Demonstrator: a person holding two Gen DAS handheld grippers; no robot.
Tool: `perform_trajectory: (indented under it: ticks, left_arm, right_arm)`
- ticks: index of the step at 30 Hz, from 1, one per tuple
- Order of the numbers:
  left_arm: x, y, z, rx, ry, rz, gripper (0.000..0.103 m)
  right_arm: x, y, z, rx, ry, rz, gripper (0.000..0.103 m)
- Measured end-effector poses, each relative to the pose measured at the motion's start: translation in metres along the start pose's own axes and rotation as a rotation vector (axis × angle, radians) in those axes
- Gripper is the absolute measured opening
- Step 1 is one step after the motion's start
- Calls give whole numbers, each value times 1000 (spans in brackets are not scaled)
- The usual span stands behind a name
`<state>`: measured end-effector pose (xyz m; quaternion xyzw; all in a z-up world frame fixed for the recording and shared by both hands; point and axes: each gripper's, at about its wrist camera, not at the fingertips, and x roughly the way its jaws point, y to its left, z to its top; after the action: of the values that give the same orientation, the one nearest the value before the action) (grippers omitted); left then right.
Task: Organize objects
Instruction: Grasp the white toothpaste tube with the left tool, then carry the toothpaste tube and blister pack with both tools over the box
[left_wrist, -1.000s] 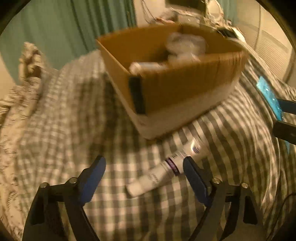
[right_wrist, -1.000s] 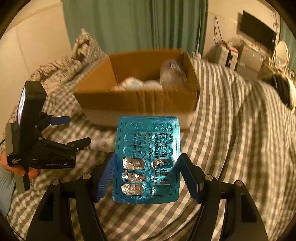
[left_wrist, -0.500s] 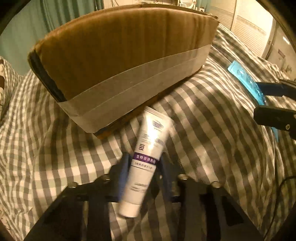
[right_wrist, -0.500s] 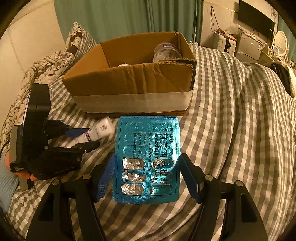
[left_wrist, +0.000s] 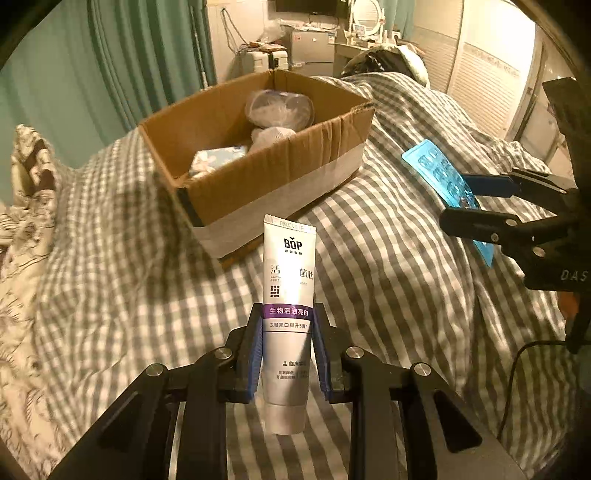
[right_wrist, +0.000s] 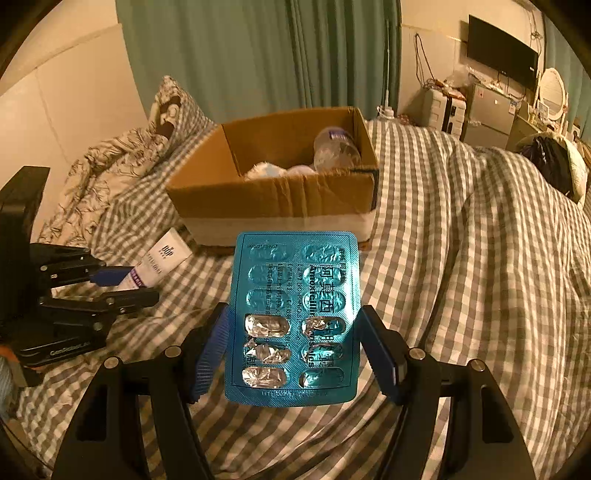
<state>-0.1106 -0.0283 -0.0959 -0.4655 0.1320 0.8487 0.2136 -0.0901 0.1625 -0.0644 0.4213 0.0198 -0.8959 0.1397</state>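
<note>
Left tongs (left_wrist: 288, 347) clamped on tube (left_wrist: 289, 295); right tongs (right_wrist: 295, 347) clamped on blister (right_wrist: 293, 317); box (left_wrist: 280, 184) ahead, partly filled; both still to drop in.

A white toothpaste tube (left_wrist: 288, 317) with a purple band stands upright, cap down, above the checked bed. A teal blister pack (right_wrist: 293, 317), several pockets burst open, is held edgewise. Beyond them sits an open cardboard box (left_wrist: 280, 184) holding wrapped items.

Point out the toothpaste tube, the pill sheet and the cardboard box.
toothpaste tube (left_wrist: 289, 280), left wrist view, on its printed front.
pill sheet (right_wrist: 293, 314), right wrist view, on its foil back.
cardboard box (left_wrist: 280, 177), left wrist view, on its near wall.
</note>
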Motion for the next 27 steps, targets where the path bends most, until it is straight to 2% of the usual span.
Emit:
perform_trajectory:
  ticks: [3,7,14,21,27]
  left_arm:
    - [-16,-3,-8,-39,-16,26,25]
    - [-35,-6,4,-85,-46,44,25]
    - [-68,-10,32,-133,-144,57,24]
    - [-79,2,76,-200,-234,79,24]
    - [-81,17,114,-233,-315,168,25]
  right_arm:
    - [-15,4,5,-9,-29,8,69]
    - [-43,10,16,-36,-94,4,69]
    - [-74,16,46,-73,-192,-2,69]
    - [-85,17,92,-96,-287,0,69]
    - [-82,18,137,-111,-354,14,69]
